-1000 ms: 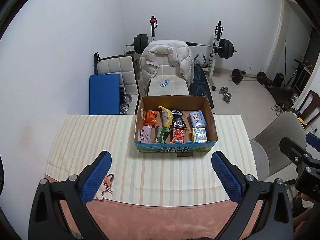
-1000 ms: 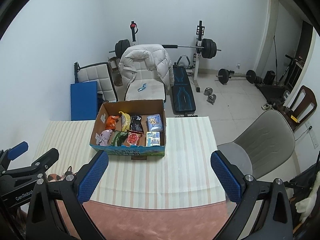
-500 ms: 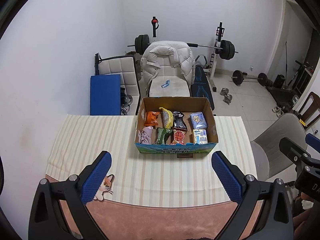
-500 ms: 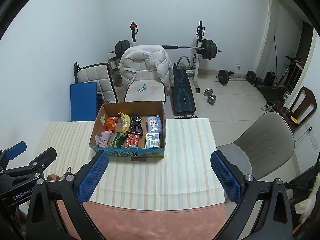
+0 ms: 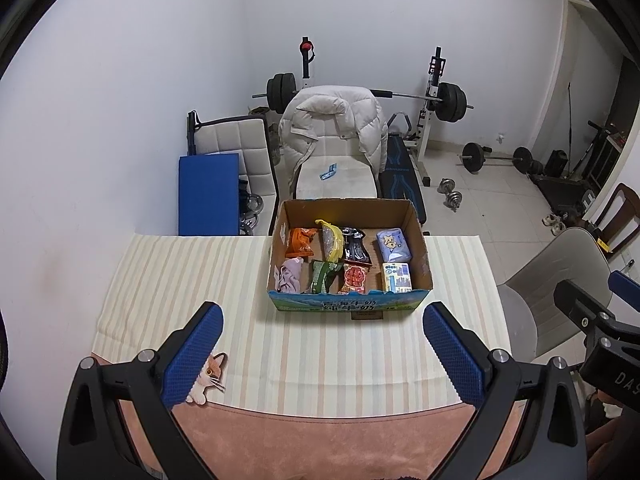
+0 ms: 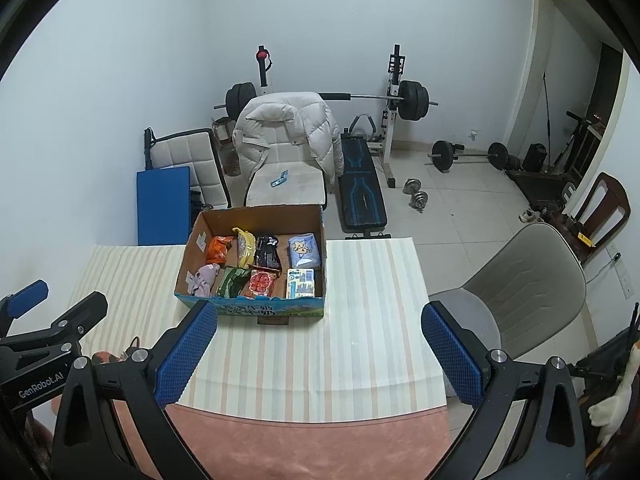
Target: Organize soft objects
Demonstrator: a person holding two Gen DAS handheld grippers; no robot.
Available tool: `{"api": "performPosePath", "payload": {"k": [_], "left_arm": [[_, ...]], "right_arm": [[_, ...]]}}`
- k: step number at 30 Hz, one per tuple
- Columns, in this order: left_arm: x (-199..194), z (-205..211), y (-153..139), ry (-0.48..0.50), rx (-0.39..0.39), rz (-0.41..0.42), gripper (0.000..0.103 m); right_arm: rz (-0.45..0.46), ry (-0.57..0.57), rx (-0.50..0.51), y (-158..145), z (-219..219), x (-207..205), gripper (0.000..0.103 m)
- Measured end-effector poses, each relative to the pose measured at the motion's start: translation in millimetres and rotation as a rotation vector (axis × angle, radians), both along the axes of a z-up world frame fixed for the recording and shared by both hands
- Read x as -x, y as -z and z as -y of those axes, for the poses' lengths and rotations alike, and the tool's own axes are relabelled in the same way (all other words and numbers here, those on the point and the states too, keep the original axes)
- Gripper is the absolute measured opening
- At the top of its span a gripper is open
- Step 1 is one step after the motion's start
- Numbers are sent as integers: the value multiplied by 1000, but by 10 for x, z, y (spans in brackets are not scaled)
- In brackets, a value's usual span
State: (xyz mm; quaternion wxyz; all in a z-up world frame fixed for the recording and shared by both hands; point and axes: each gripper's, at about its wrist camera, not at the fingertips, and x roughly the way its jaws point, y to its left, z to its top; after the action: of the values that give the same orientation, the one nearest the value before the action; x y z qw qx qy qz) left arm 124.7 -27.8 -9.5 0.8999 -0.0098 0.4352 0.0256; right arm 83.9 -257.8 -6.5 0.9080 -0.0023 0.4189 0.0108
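A cardboard box [image 5: 421, 240] stands on the striped tablecloth [image 5: 168, 280] at the table's far side; it also shows in the right wrist view [image 6: 323, 236]. It holds several soft packs: an orange bag [image 5: 301, 241], a yellow bag [image 5: 332, 240], a pink cloth [image 5: 289, 276], a green bag [image 5: 322, 276], a red pack [image 5: 354, 278] and a blue tissue pack [image 5: 393, 244]. My left gripper [image 5: 322, 354] is open and empty, high above the near table edge. My right gripper [image 6: 318, 354] is open and empty, to its right.
A cat-shaped item [image 5: 208, 376] lies by the cloth's near left corner. A grey chair [image 6: 532, 284] stands right of the table. A chair with a white jacket [image 5: 332, 128], a blue mat [image 5: 208, 194] and a weight bench [image 6: 362, 184] stand beyond.
Both views drifted slightly back and up; the box sits a touch farther away. Both grippers stay open and empty.
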Motion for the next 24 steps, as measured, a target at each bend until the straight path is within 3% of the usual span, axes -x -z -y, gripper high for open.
{"api": "performPosePath", "payload": {"k": [24], "left_arm": [[-13, 1, -58, -12, 1, 13, 103]], "right_arm": [[12, 9, 15, -24, 40, 22, 103]]}}
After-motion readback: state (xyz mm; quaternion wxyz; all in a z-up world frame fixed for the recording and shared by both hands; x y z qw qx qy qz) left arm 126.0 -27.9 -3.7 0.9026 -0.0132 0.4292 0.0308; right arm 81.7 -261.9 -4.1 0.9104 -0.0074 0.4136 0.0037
